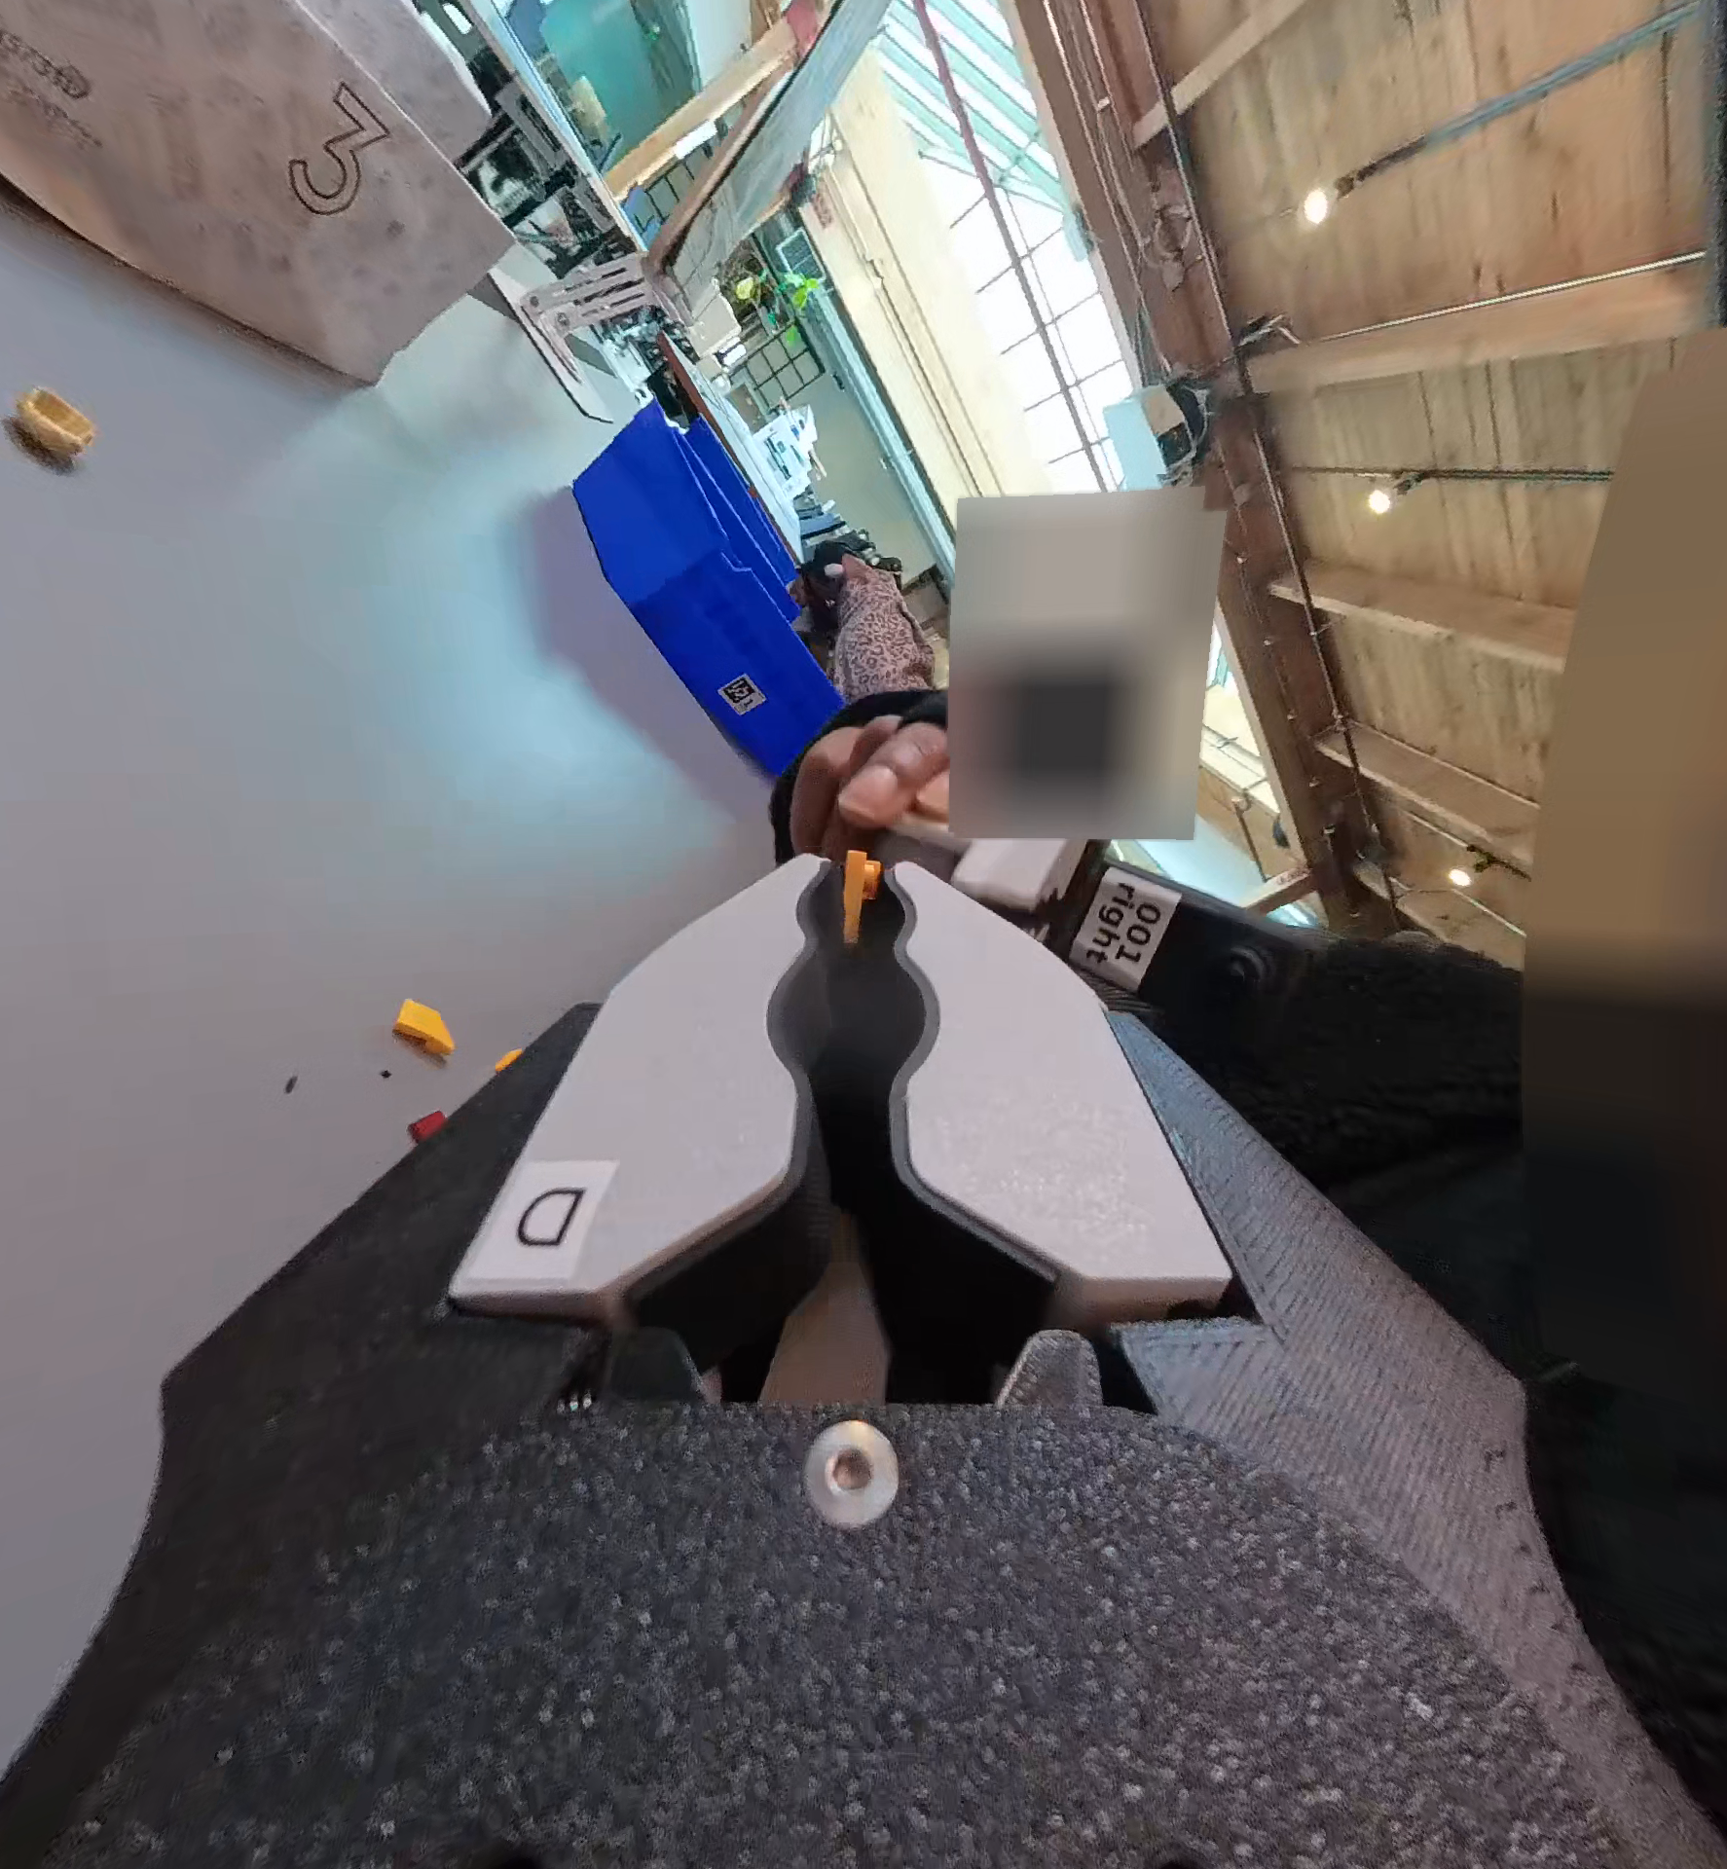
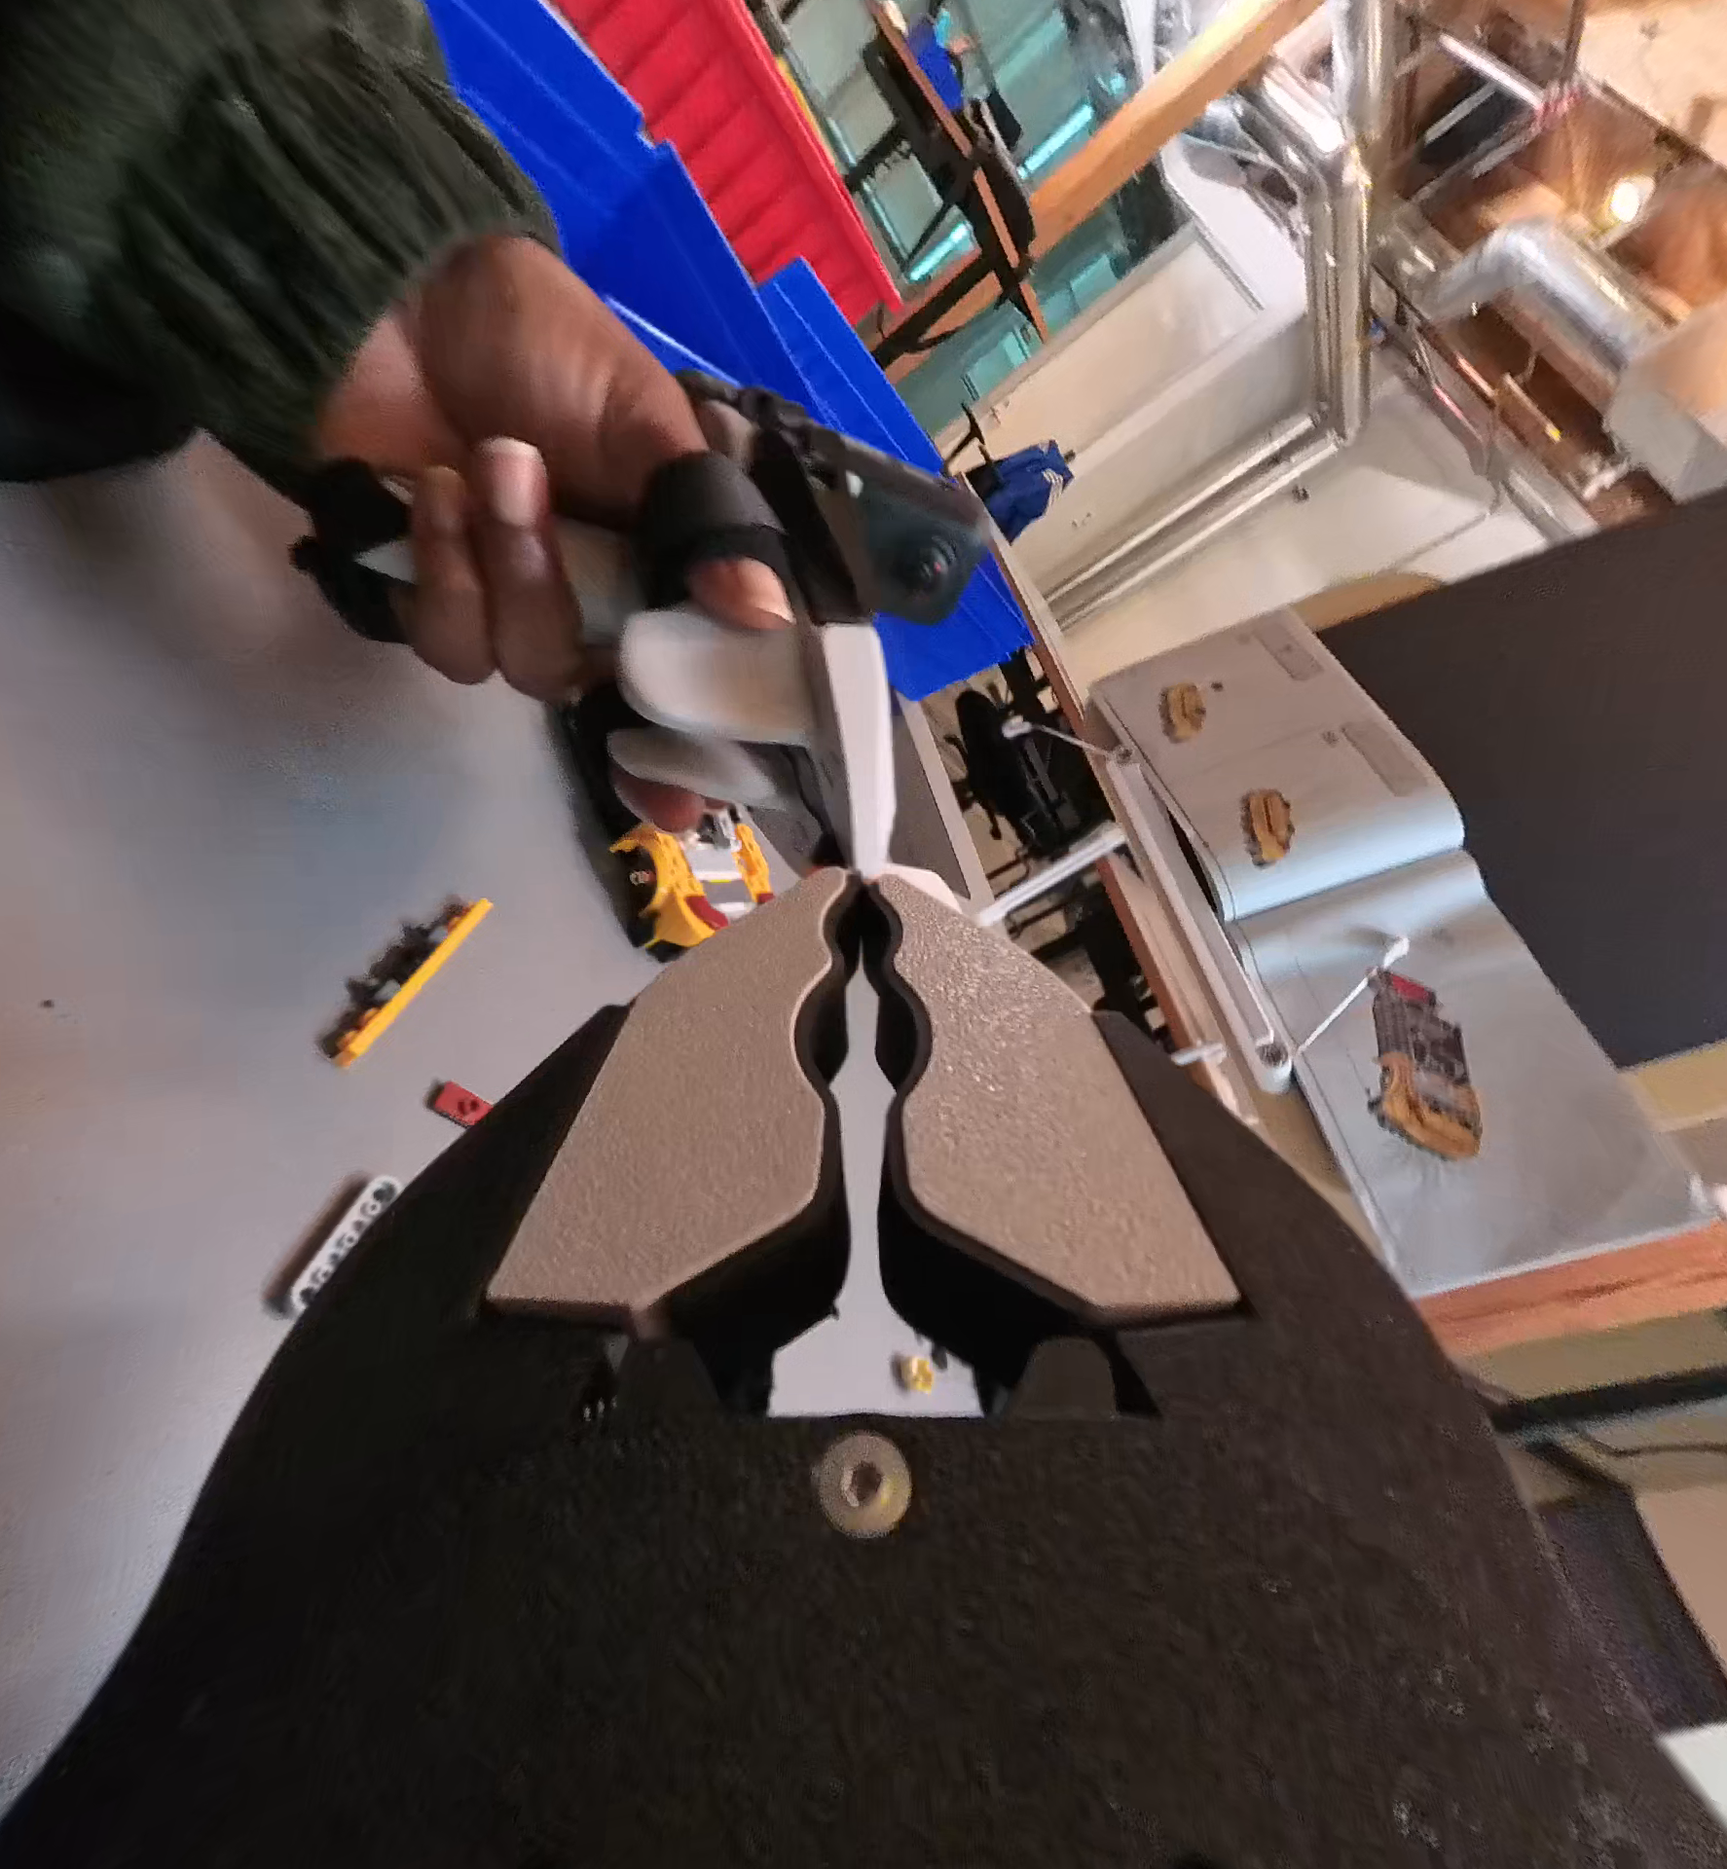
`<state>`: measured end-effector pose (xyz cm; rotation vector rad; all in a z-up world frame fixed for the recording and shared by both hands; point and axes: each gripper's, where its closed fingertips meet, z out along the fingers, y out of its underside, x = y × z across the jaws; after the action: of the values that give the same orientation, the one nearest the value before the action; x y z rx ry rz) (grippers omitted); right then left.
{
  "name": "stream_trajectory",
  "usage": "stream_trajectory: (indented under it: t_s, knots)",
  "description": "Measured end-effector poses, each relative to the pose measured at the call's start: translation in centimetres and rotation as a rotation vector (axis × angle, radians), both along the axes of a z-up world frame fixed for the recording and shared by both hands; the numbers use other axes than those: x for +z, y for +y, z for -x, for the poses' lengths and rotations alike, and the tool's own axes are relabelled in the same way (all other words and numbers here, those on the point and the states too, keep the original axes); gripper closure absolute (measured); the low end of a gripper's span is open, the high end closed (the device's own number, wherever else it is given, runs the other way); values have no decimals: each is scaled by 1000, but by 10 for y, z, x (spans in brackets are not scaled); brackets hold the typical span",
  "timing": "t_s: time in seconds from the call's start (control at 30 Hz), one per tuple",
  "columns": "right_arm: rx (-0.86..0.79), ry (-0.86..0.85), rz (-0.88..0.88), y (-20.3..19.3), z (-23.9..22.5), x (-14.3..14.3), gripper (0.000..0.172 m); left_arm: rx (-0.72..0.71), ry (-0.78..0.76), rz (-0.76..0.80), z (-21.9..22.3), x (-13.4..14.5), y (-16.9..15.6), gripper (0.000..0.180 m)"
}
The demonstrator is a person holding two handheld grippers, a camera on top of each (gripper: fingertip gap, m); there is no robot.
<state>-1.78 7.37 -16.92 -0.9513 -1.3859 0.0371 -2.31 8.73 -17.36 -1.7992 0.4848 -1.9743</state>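
Note:
In the left wrist view my left gripper is shut on a small thin orange brick piece, which stands on edge between the fingertips above the grey table. The right gripper's pale finger reaches in from the right, right up to the piece, with a hand behind it. In the right wrist view my right gripper has its tips together. The left gripper's white fingertips come down to meet them. The orange piece is hidden in this view, and I cannot see anything between the right tips.
A grey box, a tan ring, a yellow wedge brick and a blue bin are on the table. A yellow-and-white toy vehicle, a yellow strip, a grey holed beam and an open booklet lie nearby.

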Motion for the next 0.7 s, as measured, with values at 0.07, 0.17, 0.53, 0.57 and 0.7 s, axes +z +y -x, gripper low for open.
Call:
stream_trajectory:
  t_s: [0.07, 0.17, 0.53, 0.57, 0.7]
  knots:
    - [-49, 38, 80, 13, -5, 0, 160, 15, 5, -8, 2, 0, 2, 175]
    - [-44, 97, 281, 18, -2, -5, 151, 22, 44, -59, -2, -2, 0, 174]
    - [-6, 74, 444, 8, 2, -11, 158, -13, 30, -112, -6, 3, -8, 174]
    - [5, 74, 435, 7, 2, -10, 158, -21, 32, -127, -6, 3, -9, 174]
    - [28, 77, 434, 0, 4, -7, 159, -36, 49, -157, -6, 3, -12, 174]
